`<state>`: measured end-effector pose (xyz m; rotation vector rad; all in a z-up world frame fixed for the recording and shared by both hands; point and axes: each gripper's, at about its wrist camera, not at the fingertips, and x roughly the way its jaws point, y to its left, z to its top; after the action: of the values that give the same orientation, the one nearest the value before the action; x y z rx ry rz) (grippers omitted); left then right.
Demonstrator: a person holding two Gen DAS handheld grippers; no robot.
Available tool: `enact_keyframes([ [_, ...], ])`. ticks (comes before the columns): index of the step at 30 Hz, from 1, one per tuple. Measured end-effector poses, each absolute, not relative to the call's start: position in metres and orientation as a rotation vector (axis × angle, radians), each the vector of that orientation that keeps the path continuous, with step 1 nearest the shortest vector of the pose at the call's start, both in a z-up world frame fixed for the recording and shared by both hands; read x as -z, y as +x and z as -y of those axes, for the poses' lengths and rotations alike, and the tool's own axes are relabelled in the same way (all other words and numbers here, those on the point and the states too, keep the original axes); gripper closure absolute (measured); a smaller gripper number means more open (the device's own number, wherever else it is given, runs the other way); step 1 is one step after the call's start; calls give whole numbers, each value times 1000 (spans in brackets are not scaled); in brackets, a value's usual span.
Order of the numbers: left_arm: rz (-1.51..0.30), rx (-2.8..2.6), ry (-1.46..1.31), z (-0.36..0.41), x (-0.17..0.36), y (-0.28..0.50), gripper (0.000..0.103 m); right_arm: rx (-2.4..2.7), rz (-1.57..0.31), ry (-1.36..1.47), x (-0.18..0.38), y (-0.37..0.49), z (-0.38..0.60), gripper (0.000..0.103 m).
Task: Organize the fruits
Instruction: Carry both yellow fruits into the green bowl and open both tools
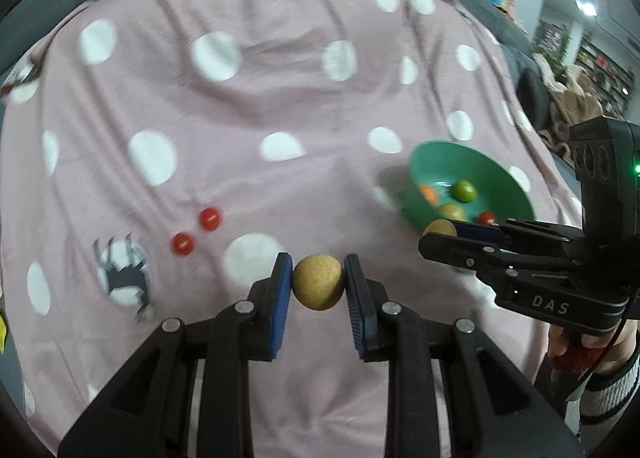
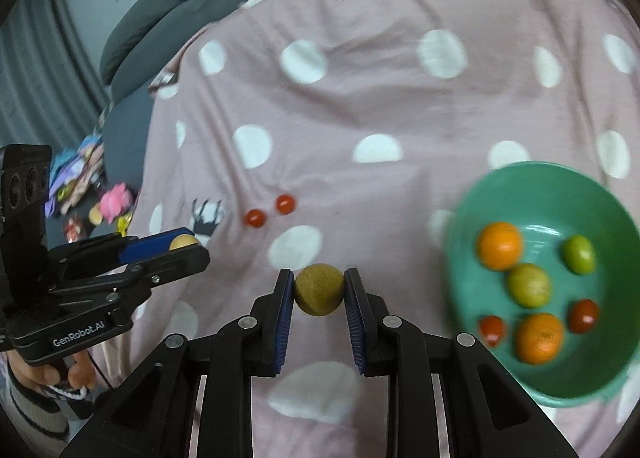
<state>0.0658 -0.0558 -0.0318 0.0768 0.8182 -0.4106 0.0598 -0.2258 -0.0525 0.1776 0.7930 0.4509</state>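
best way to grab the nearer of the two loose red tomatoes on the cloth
Probably from above, pads on opposite sides across the nearer red tomato's middle: it is small, round and lies on the cloth, with the other red tomato close beside it.

Two grippers: left gripper [image 1: 318,288], right gripper [image 2: 319,289], each clamping one tan ball [image 1: 318,287] [image 2: 319,289]. Two cherry tomatoes [image 2: 255,217] [image 2: 285,203] on spotted cloth [image 2: 360,97]. One green bowl [image 2: 500,193]: two oranges [image 2: 500,246] [image 2: 539,338], two green fruits [image 2: 579,254] [image 2: 529,285], two red tomatoes [image 2: 492,330] [image 2: 583,316].
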Motion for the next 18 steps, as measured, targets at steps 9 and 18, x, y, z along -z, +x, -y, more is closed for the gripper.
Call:
enact_keyframes([
  [9,-797,552,207,140,24,71,77,-321,-725,255,43,43,297,76],
  [18,-790,628,280,194,24,79,76,-249,-689,302,42,34,339,76],
])
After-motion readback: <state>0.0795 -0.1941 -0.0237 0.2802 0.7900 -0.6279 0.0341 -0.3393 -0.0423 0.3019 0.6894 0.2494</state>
